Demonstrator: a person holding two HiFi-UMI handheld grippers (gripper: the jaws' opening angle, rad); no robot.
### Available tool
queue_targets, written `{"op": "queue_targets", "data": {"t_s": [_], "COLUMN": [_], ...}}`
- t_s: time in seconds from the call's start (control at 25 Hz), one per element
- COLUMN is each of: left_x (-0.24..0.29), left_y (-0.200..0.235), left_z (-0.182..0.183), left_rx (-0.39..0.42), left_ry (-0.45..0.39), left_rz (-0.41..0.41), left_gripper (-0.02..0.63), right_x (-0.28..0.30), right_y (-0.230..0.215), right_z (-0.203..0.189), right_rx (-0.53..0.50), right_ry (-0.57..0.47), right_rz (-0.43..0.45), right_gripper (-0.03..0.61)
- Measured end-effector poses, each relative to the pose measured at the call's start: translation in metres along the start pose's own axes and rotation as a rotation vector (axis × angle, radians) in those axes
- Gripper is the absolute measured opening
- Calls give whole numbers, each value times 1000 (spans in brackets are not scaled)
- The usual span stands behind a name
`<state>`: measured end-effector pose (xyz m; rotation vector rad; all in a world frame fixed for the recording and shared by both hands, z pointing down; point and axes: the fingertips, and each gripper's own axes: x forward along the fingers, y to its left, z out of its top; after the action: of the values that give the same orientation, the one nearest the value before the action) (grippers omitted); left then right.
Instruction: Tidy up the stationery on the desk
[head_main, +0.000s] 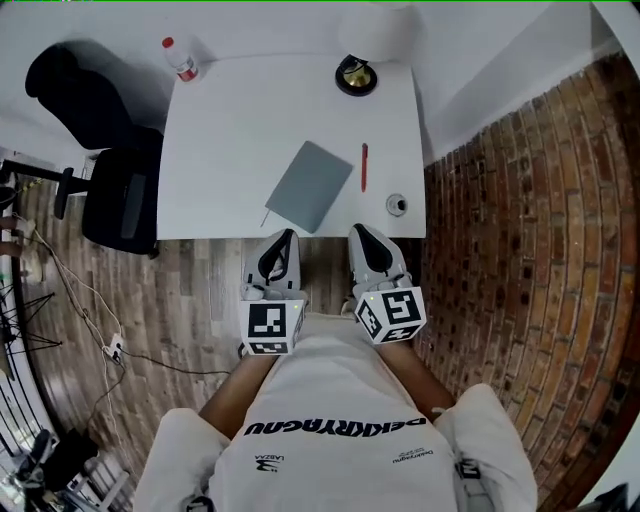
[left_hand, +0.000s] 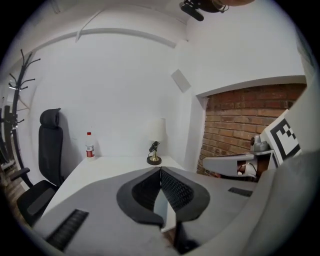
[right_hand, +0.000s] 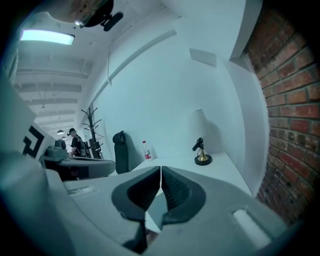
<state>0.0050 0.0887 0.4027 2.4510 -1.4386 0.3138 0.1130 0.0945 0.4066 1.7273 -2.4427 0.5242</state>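
On the white desk (head_main: 240, 120) lie a grey notebook (head_main: 309, 186), a red pen (head_main: 364, 166) to its right and a small round cap-like item (head_main: 397, 205) near the front right corner. Something thin and pale (head_main: 266, 217) pokes out at the notebook's near left corner. My left gripper (head_main: 282, 238) and right gripper (head_main: 359, 232) hover side by side just short of the desk's front edge, both shut and empty. In the left gripper view the jaws (left_hand: 160, 172) meet tip to tip; in the right gripper view the jaws (right_hand: 160, 172) do the same.
A plastic bottle with a red cap (head_main: 180, 58) stands at the desk's far left corner, a small brass-based ornament (head_main: 356, 76) at the far right. A black office chair (head_main: 110, 170) sits left of the desk. A brick wall (head_main: 520, 230) runs along the right.
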Motion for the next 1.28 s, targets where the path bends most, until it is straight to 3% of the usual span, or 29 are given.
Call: {"op": "queue_targets", "data": {"t_s": [0.28,0.6,0.8,1.28], "left_x": [54,103,127,176], "left_y": [58,81,91,113], "left_z": [-4,-38,-55,-121], "left_rx": [18,29,17,-27], "left_ry": [137,284,344,523], "left_rz": [-156,-301,-305,-293], "left_gripper": [-2,22,68,118], "right_x": [66,100,116,143], "right_y": [4,-18,-31,-65], "right_z": [-2,-38,-56,-143], "right_rx": [69,159,195,312], "right_ry": [58,151,194,355], "right_rz": [-161,-321,-349,-389], "right_gripper": [5,41,49,100]}}
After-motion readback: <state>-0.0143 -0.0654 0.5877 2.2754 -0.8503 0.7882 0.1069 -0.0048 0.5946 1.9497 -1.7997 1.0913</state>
